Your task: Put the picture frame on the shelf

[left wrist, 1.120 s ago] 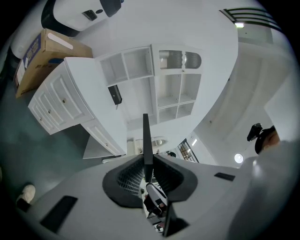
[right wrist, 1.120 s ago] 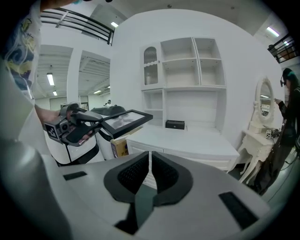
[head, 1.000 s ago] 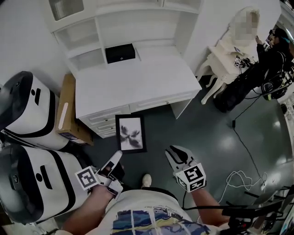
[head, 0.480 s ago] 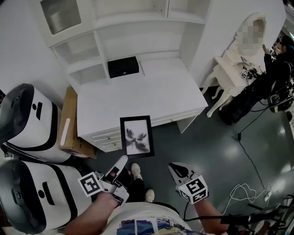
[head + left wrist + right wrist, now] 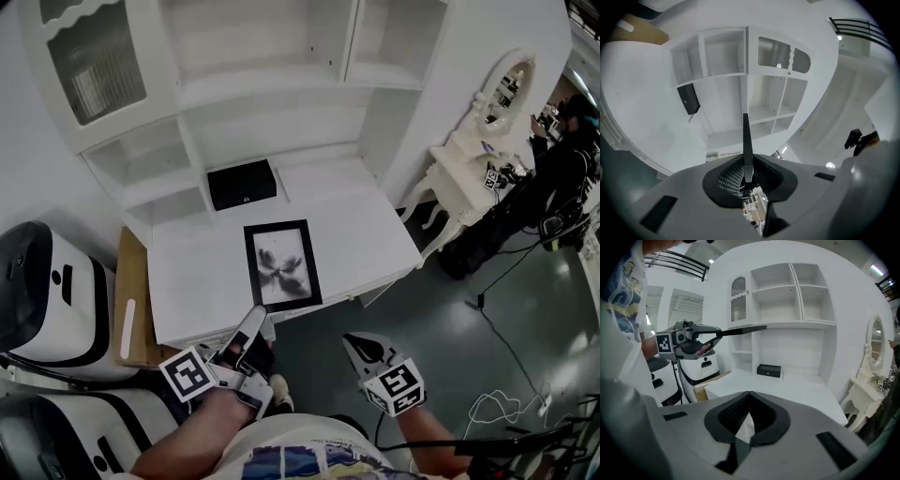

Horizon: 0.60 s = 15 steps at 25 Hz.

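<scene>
The left gripper [image 5: 254, 322] is clamped on the picture frame [image 5: 281, 265]. In the left gripper view the frame runs edge-on as a thin dark strip straight out from between the two pads, which press on its near edge. In the head view the frame sits at 12 o'clock from that gripper, face up, showing a dark flower-like print inside a black border. It hangs in the air over the front half of the white table [image 5: 375, 234] and rests on nothing. The right gripper view shows it from the side, held out roughly level.

The right gripper [image 5: 355, 343] hovers at 3 o'clock from the left one, off the front edge of the table and above the grey floor [image 5: 441, 347]. Its jaws are together at the tips and hold nothing.

A black box [image 5: 242, 184] stands at the back of the table, at 11 o'clock from the frame. The white shelf [image 5: 272, 89] rises behind it at 12 o'clock, its open compartments bare. A cardboard box [image 5: 134, 309] leans beside the table at 9 o'clock, next to white and black machines [image 5: 47, 291]. At 2 o'clock stands a white dressing table [image 5: 464, 173] with a mirror, and a person in dark clothes [image 5: 553, 159] beside it.
</scene>
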Tool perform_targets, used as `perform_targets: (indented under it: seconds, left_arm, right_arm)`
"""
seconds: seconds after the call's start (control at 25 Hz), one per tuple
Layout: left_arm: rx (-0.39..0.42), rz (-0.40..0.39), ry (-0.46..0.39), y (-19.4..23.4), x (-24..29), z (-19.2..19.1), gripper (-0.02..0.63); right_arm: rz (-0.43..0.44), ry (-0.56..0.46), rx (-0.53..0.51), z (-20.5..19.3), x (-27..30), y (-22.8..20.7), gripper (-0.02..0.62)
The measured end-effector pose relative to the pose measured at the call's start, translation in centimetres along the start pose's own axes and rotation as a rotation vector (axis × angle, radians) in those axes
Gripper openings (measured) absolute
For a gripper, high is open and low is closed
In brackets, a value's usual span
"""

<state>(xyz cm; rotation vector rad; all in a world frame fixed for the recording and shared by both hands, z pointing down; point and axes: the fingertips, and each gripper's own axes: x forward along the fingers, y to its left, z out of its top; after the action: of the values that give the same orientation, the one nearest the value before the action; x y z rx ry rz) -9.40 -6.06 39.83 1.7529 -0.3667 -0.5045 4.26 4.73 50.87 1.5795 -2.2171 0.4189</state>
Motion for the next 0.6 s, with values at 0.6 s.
perform_targets:
  seconds: [0.6]
  left_arm:
    - [0.065, -0.092, -0.082, -3.2, 11.8, 10.6, 0.071]
  right_arm:
    - [0.096, 0.006, -0.033, 4.9, 10.5, -3.9, 0.025]
